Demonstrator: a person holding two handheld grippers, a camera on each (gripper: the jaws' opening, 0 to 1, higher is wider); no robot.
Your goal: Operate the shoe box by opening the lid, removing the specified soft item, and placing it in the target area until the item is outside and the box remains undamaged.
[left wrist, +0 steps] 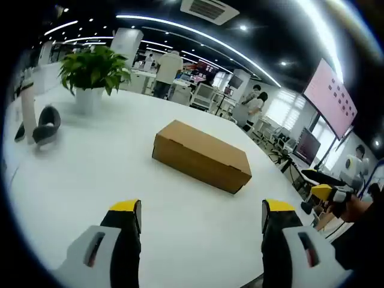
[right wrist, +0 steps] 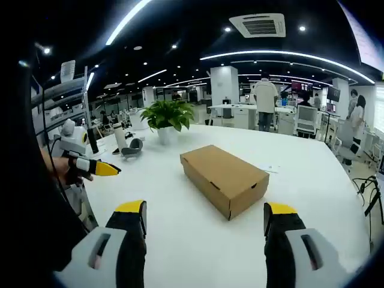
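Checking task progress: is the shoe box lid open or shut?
Shut: the shoe box lies flat on the table, lid down, no gap showing.

A broad white counter [left wrist: 72,180] carries everything. In the left gripper view a closed brown cardboard shoe box [left wrist: 201,155] lies flat near the middle. At about ten o'clock from it stands a green plant in a white pot [left wrist: 91,75], and at nine o'clock, well apart, a dark grey headset [left wrist: 45,126] rests on the counter beside an upright white object I cannot identify.
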